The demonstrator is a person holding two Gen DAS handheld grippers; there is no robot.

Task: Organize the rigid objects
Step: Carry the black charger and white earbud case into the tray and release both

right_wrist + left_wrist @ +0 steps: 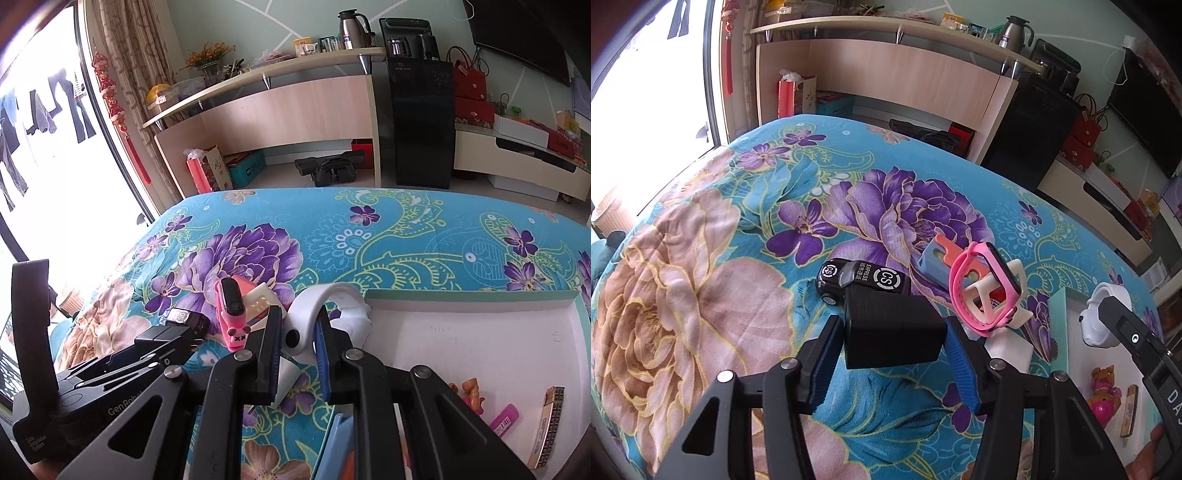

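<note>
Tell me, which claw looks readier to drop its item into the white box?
Probably the right claw: it grips the white curved plastic piece right at the white open box's corner. The left claw holds a black rectangular block farther off, over the flowered blanket.

A steel thermos jug stands on the curved wooden shelf, beside a black water dispenser. Red gift bags sit right of it; a floral blanket covers the bed.
</note>
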